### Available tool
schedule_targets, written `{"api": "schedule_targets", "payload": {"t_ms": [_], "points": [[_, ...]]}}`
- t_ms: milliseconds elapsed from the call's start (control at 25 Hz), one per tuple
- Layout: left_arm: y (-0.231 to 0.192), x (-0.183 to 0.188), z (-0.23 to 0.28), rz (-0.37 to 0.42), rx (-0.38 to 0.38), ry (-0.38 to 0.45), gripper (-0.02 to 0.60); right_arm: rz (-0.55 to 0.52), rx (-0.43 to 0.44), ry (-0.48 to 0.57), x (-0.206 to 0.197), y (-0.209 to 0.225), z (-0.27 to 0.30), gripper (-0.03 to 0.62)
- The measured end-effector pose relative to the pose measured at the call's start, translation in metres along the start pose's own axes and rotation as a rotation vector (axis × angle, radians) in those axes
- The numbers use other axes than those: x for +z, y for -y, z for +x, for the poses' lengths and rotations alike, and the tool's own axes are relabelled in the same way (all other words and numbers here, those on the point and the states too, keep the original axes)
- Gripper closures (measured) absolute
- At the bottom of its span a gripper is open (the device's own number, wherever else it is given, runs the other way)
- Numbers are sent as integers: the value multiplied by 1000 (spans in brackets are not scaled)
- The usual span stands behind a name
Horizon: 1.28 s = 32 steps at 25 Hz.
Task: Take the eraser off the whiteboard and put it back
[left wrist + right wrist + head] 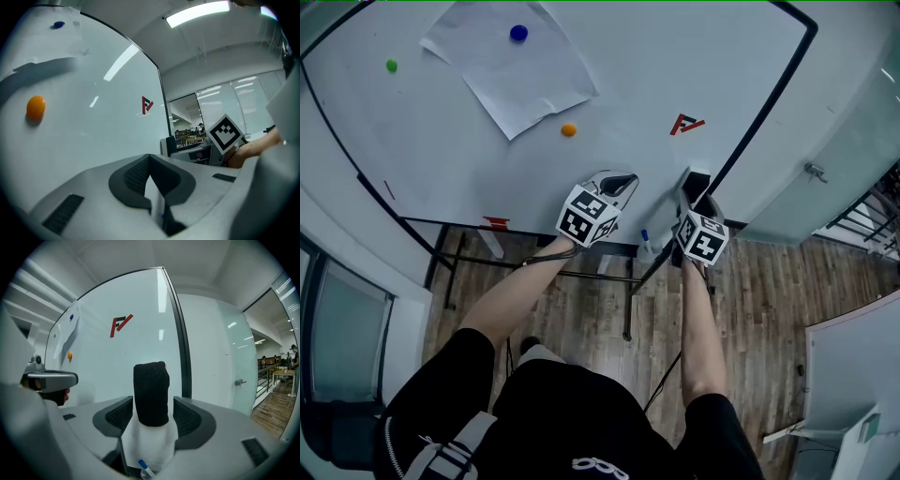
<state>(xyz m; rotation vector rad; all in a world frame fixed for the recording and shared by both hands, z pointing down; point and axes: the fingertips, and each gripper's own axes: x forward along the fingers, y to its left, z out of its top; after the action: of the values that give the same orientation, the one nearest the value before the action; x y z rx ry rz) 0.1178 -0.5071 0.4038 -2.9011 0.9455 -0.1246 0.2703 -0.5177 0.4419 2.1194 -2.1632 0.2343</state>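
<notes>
Far left on the whiteboard point(675, 56), a green magnet point(391, 66) sat alone. To its right a blue magnet point(518, 33) pinned a tilted sheet of paper point(511, 70), and an orange magnet point(569, 129) lay just off the sheet's lower corner. Further right was a red logo point(685, 124).

Below these, the left tongs point(623, 180) were held level near the board's lower edge. In the left gripper view their tips were pressed together with nothing between them.

To their right came the eraser point(697, 180), low on the board and just beside its black right-hand frame. In the right gripper view it point(151, 385) stood with its long axis up and down, black felt facing out. It appeared to cling to the board rather than hang from any grip.

The right tongs point(151, 404) pointed straight at it with their jaws spread wide, one on each side of its narrow width. A sliver of gap showed on the right side, so they bracketed it without clamping.

The eraser therefore lay dead ahead of the right tongs, which were the nearer pair, while the left tongs were off to one side. Any squeeze would likely come across the short sides.
</notes>
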Motion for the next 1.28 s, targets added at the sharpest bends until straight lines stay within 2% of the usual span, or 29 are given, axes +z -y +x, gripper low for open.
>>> {"api": "schedule_targets", "payload": {"t_ms": [640,800,1000,1280], "points": [[40,-4,-36,-35,24,-14,572,-5,51,-5,-12,-6,-63,336],[51,-4,-48,-42,32,-19,572,-9,63,-5,-16,-9,-81,385],[59,-6,-61,-49,45,-19,572,-27,57,19,-18,-13,-99,506],[73,-11,-75,-64,60,-24,572,-50,68,29,-23,-19,-120,563]]}}
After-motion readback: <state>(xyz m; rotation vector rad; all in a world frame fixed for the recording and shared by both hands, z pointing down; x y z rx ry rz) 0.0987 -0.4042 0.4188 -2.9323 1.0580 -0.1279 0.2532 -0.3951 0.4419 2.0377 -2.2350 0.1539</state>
